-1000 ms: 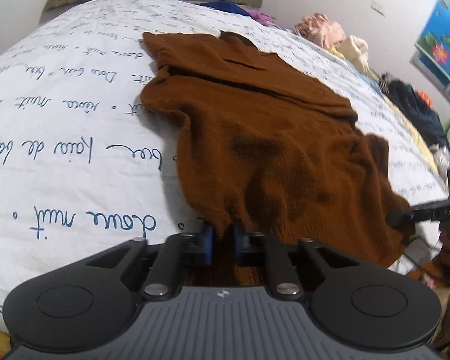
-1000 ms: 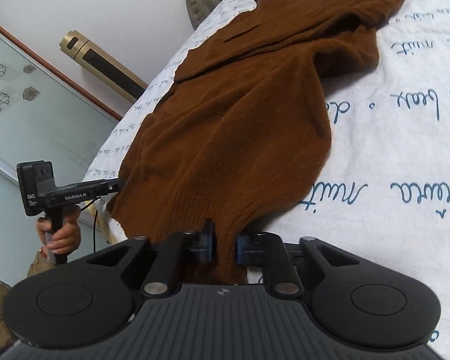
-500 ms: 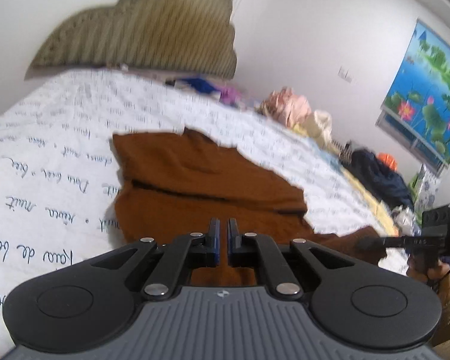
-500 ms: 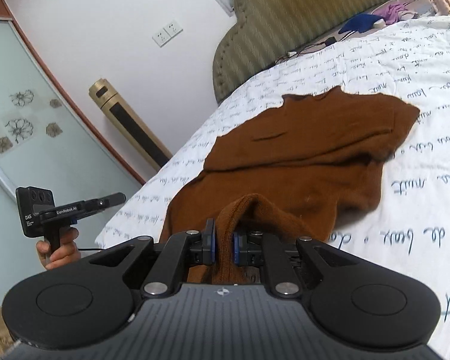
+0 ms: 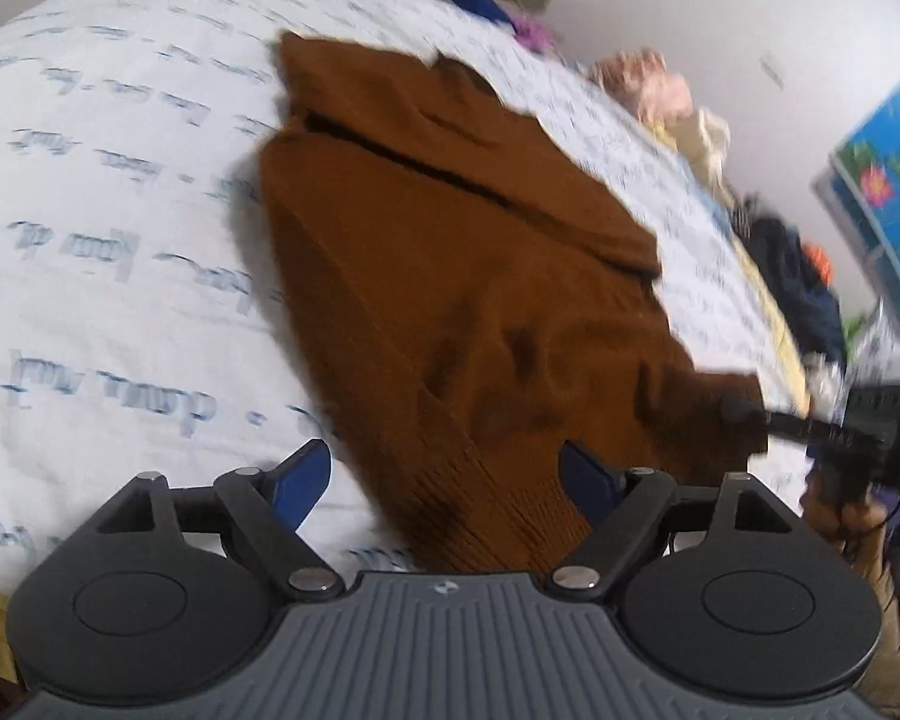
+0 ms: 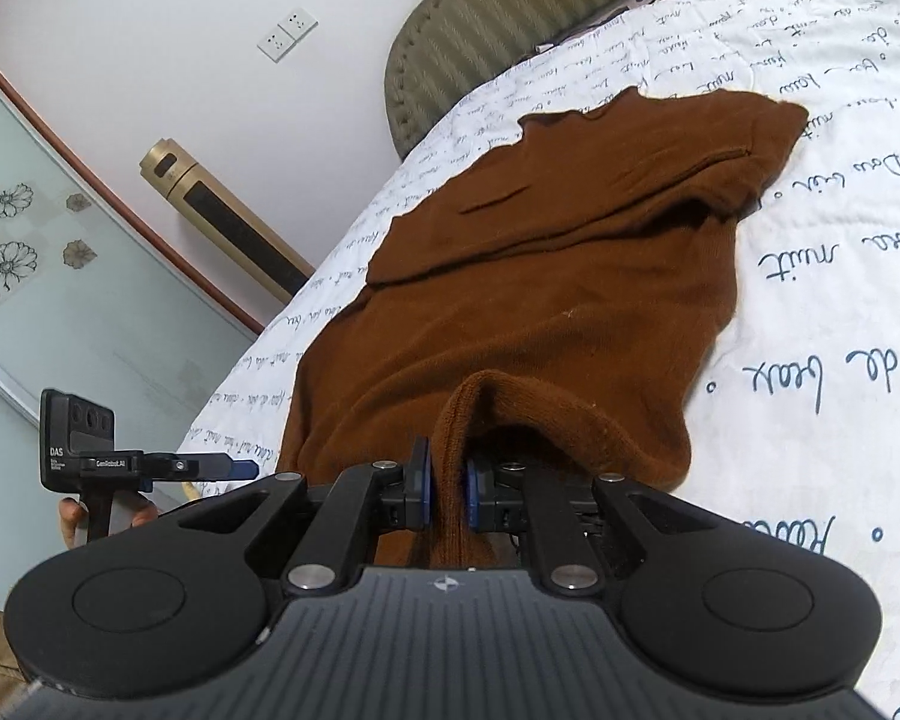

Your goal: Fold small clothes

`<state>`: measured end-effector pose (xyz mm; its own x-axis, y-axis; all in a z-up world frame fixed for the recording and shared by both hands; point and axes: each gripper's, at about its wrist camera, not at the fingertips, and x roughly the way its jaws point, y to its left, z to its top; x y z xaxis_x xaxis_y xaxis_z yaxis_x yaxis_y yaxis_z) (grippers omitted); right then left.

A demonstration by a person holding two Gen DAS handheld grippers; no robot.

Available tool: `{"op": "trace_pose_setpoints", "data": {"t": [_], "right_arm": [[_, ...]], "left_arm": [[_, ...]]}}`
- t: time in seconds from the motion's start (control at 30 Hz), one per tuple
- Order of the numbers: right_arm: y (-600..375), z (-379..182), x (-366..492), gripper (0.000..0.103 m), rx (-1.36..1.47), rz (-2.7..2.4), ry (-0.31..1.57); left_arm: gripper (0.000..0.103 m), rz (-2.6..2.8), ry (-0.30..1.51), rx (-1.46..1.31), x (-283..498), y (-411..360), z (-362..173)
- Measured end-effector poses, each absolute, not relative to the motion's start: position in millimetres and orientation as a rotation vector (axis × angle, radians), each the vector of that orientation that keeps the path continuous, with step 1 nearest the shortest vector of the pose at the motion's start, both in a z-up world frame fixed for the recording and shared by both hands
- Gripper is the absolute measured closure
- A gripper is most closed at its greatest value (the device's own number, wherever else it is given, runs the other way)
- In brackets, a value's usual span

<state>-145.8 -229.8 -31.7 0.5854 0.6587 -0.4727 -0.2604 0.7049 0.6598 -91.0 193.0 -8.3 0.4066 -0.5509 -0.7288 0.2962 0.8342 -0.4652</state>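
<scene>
A brown knit sweater (image 5: pixel 450 276) lies spread on the white bed cover; it also shows in the right wrist view (image 6: pixel 546 288). My left gripper (image 5: pixel 450 477) is open, its blue pads wide apart on either side of the sweater's ribbed hem, which lies loose between them. My right gripper (image 6: pixel 444 486) is shut on a pinched-up fold of the hem at the other corner. The right gripper also shows in the left wrist view (image 5: pixel 744 411), at the sweater's right corner. The left gripper shows in the right wrist view (image 6: pixel 243 468), at the bed's left edge.
The white bed cover (image 5: pixel 102 240) with blue handwriting runs to an olive padded headboard (image 6: pixel 510 18). Loose clothes (image 5: pixel 660 90) are piled along the far bed side. A gold tower appliance (image 6: pixel 222 216) stands by the wall beside a glass panel.
My left gripper has opened and let go of the hem, and its view has tipped back down onto the sweater. My right gripper keeps its hold on the other corner.
</scene>
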Motion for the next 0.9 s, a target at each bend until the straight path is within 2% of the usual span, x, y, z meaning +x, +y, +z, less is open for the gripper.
{"op": "trace_pose_setpoints", "data": {"t": [0.17,0.23,0.27,0.3,0.47,0.9], "right_arm": [[-228.4,-35.4,-147.9,0.087,0.585,0.576,0.773],[-228.1,-36.4,-148.4,0.087,0.585,0.57,0.775],[-228.0,-36.4,-148.8,0.087,0.582,0.568,0.777],[-228.5,-36.3,-148.8,0.087,0.577,0.566,0.778],[-230.0,-28.6,-147.8,0.087,0.577,0.581,0.749],[-241.5,16.0,-118.9,0.087,0.593,0.545,0.591]], "left_arm": [[0.02,-0.552,1.116,-0.161,-87.9,153.5,-33.9],[0.026,-0.558,1.077,-0.152,-90.4,151.3,-33.0],[0.061,-0.564,1.077,-0.176,-89.3,153.7,-31.7],[0.086,-0.562,1.099,-0.21,-86.0,157.5,-31.5],[0.09,-0.543,1.081,-0.294,-79.5,168.1,-19.7],[0.091,-0.592,0.723,-0.305,-71.6,161.2,72.5]]}}
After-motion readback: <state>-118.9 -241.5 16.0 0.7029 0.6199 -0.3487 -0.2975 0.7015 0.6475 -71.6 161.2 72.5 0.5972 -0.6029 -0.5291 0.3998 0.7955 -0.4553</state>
